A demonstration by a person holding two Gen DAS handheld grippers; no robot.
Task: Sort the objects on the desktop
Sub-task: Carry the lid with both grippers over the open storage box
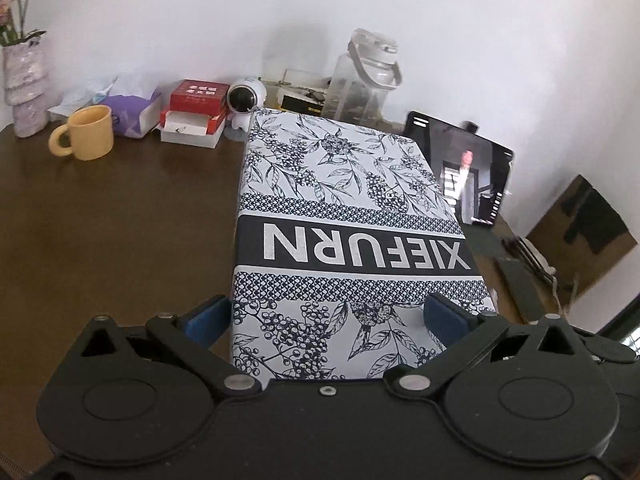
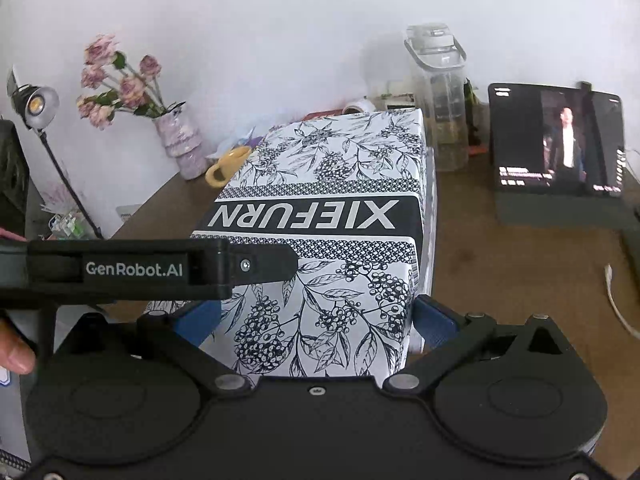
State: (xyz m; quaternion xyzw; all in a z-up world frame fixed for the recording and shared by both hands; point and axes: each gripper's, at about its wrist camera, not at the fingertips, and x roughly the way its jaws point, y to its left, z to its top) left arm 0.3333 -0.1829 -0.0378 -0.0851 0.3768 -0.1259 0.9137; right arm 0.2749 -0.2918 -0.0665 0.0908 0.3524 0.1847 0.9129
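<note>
Both grippers, left and right, clamp the near end of a floral-patterned box; a yellow mug sits beyond its left side.

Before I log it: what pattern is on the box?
Dark blue berry-and-leaf print on white, with a dark XIEFURN band; the box shows best in the left wrist view.

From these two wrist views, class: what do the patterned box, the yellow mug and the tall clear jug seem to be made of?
Patterned box: probably printed cardboard, matte, with sharp folded edges. Yellow mug: likely glazed ceramic, thick-walled, with a soft sheen. Tall clear jug: seemingly transparent plastic, slightly cloudy, with a grey strap handle; glass cannot be excluded.
</note>
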